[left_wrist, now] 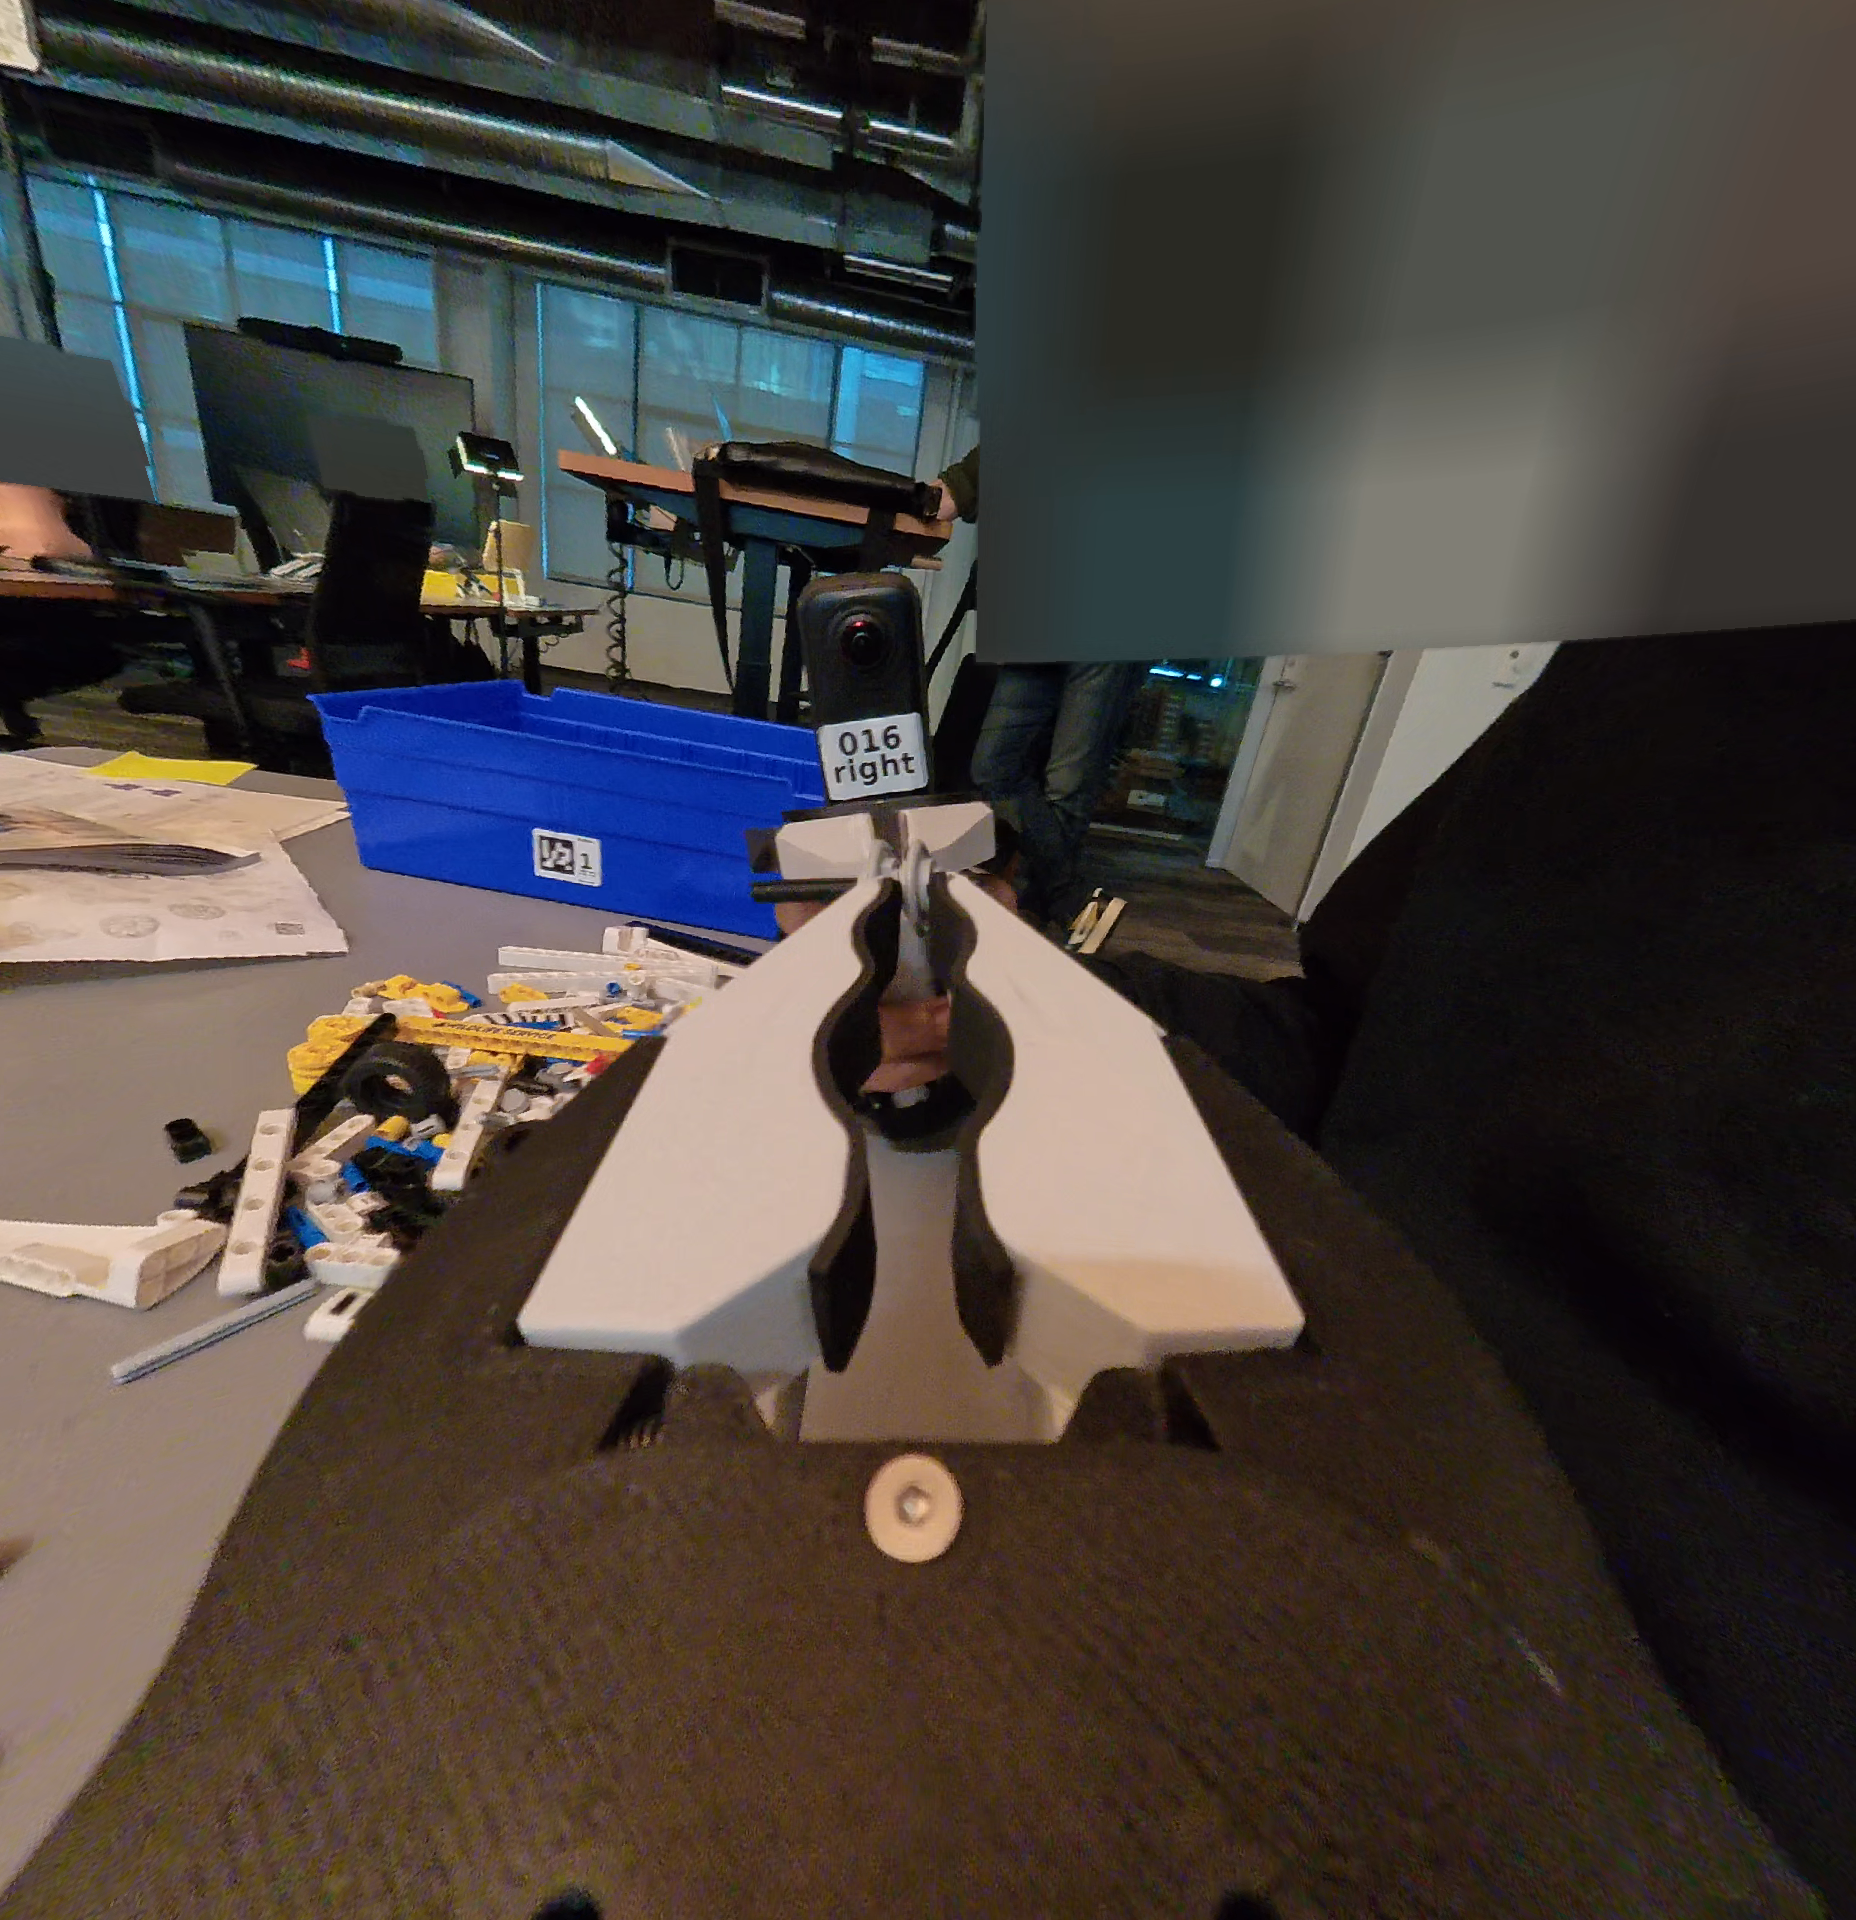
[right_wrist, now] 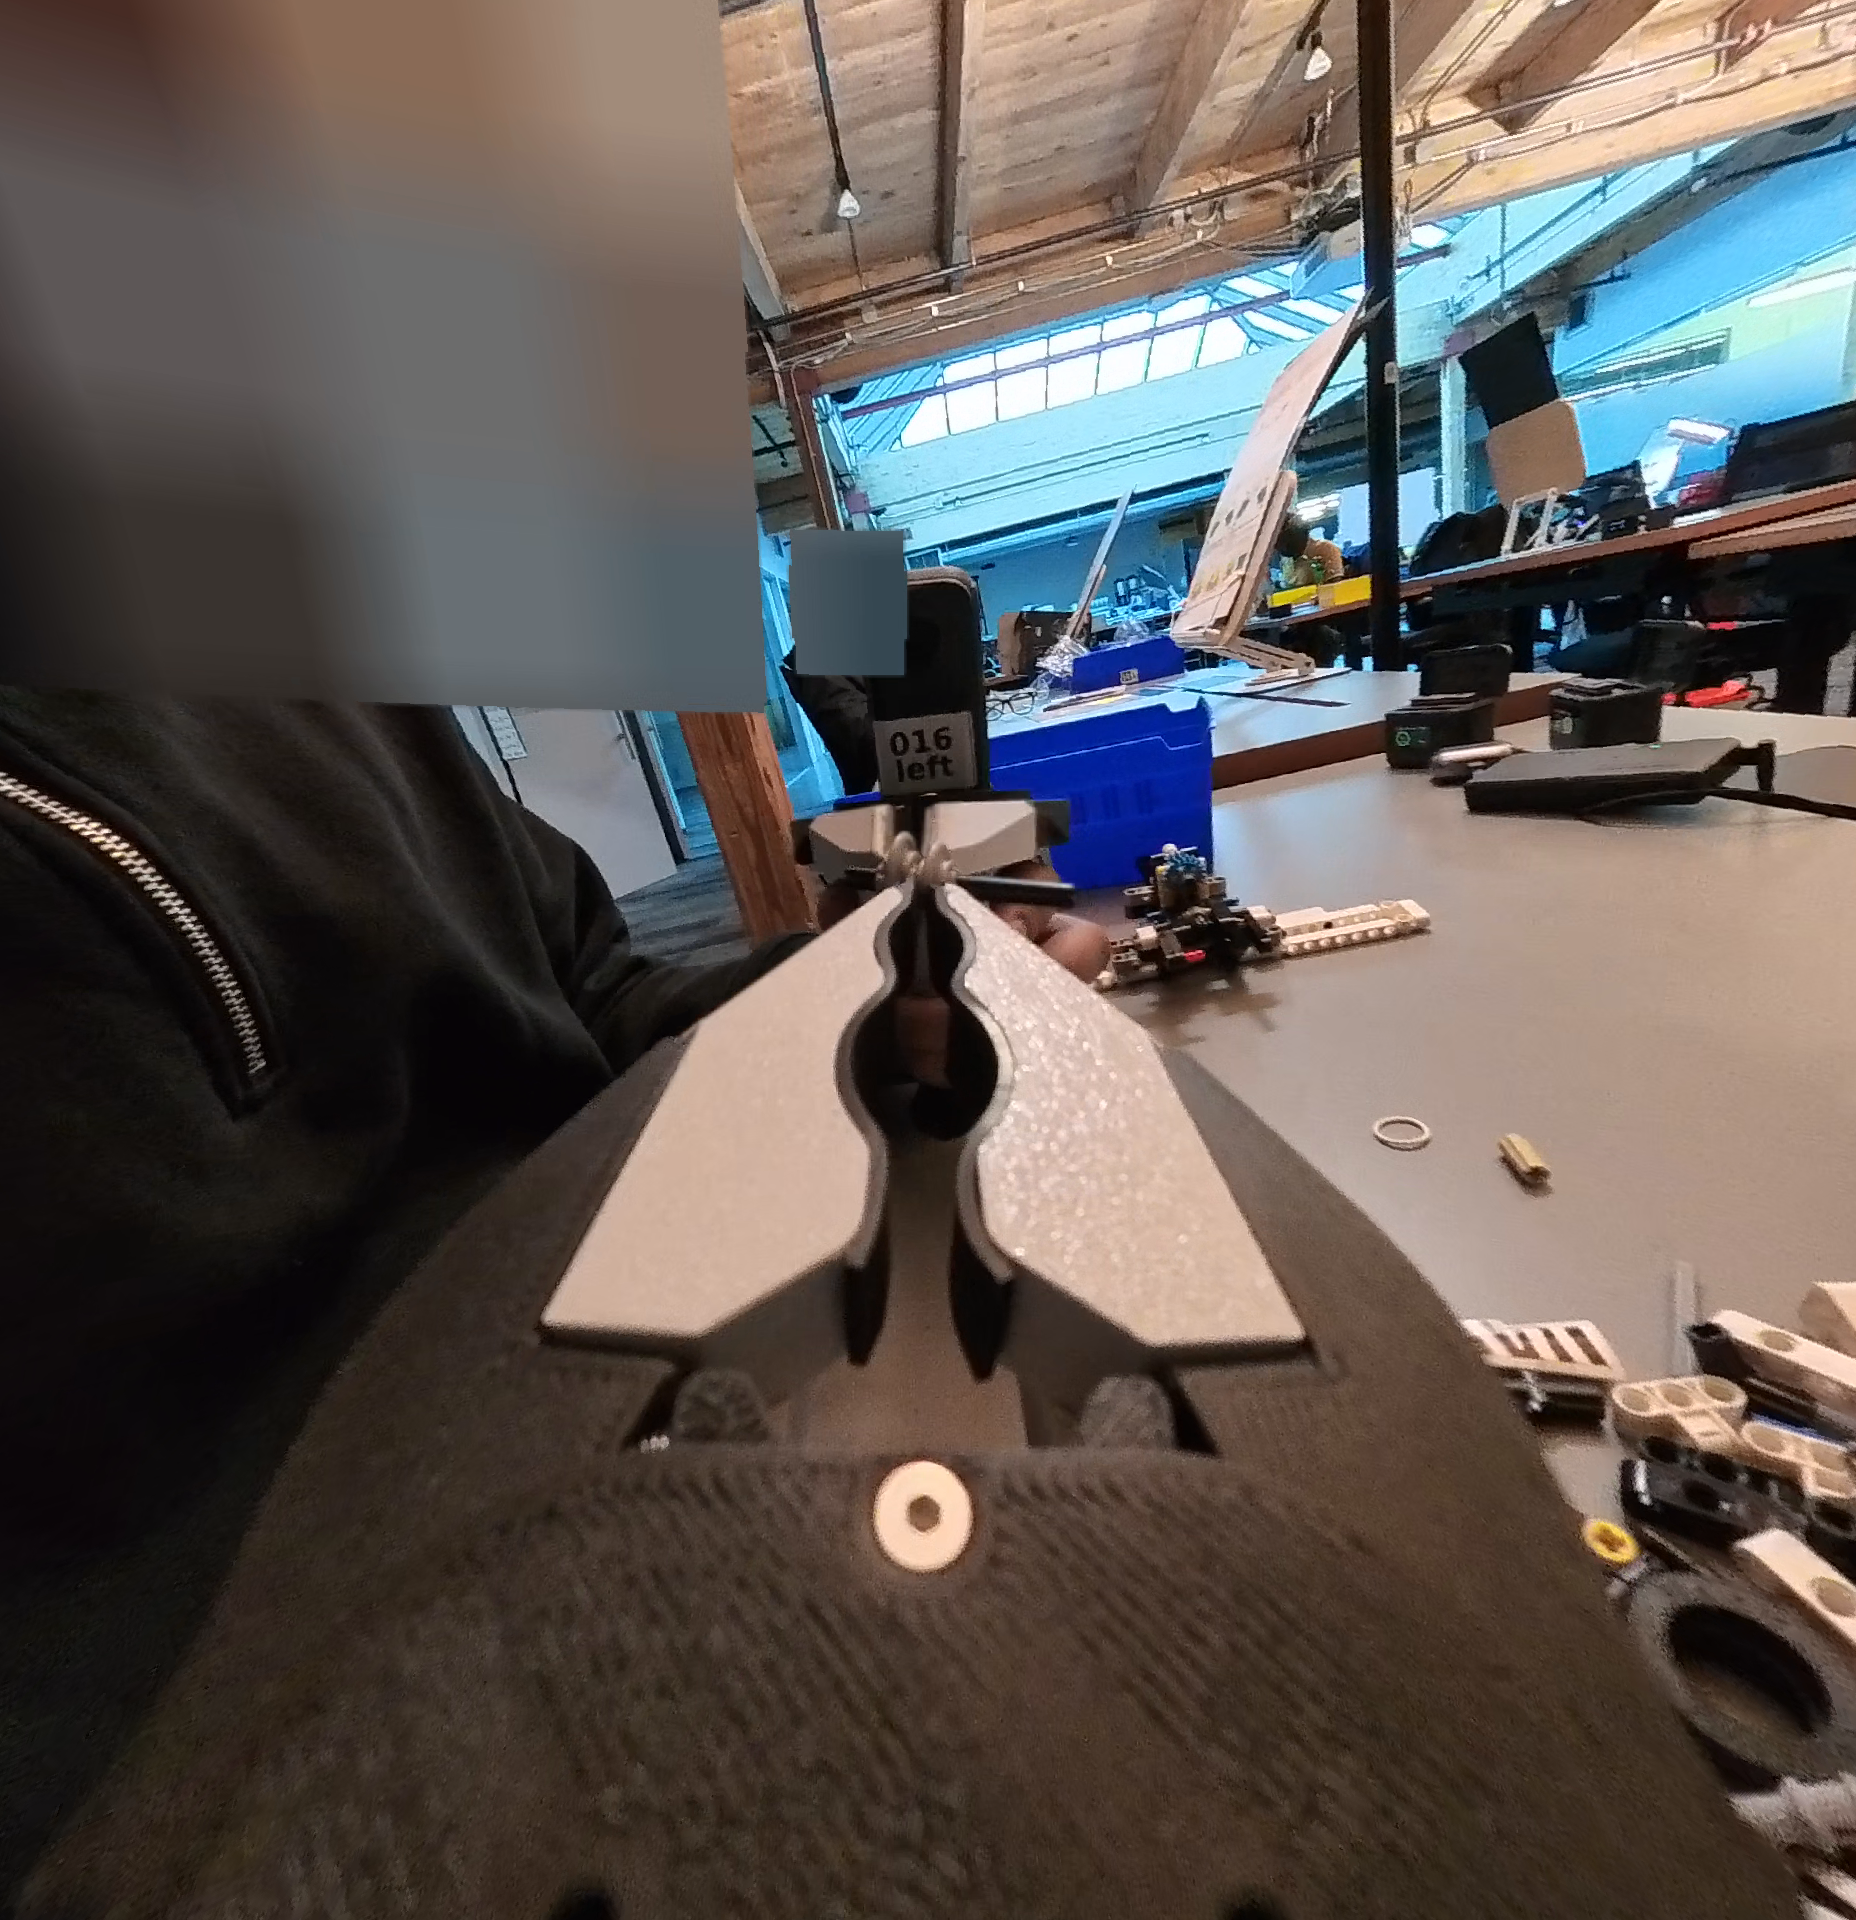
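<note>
Both claws met tip to tip over the worktop point(right_wrist: 1526, 987). Left claw point(left_wrist: 908, 883) clamped a black axle point(left_wrist: 799, 890) w/ small grey gears, long axis running 3–9 o'clock; right claw point(right_wrist: 919, 878) was closed on same axle.

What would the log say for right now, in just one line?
left gripper: shut on grey gears | black axle: crosswise at gears | right gripper: shut, tip-to-tip | brick pile, blue bin: on table

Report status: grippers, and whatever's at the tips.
Left hand-held gripper and right hand-held gripper tip to tip, jaws closed. Grey gears on black axle at the tips, in left's pads; right's hold unclear. Brick pile sits aside.
</note>
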### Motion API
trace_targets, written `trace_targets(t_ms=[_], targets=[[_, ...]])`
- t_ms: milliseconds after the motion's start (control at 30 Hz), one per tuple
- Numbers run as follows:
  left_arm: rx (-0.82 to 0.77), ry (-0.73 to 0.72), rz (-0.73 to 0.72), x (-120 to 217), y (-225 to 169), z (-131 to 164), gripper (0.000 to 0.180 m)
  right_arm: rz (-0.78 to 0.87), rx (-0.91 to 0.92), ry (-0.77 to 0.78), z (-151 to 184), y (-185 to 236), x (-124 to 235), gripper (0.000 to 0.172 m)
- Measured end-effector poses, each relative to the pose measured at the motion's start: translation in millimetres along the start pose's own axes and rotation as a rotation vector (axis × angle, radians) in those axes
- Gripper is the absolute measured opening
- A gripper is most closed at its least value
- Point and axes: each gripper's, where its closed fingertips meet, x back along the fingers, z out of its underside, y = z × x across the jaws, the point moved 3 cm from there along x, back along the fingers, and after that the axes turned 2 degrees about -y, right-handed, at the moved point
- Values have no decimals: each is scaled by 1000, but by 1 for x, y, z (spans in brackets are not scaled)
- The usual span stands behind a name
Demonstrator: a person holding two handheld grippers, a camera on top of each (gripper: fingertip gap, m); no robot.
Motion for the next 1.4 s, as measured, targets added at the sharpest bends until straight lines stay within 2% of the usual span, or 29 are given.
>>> trace_targets(t_ms=[333,433,533,600,767,1200,1400], targets=[[45,11,73,1,-6,-2,2,-38,-16,3,3,4,-2,0],[40,16,83,2,-7,-3,2,-28,-22,3,4,3,-4,12],[34,35,86,2,-7,-1,2,-60,-53,12,6,6,-5,11],[22,43,85,1,-8,0,2,-77,-63,15,6,8,-5,3],[33,48,107,1,-10,1,2,-95,-77,31,8,9,-5,2],[63,60,118,6,-11,-1,2,41,109,66,7,7,-13,1],[50,69,76,9,-6,-1,2,99,108,49,6,1,-15,1]])
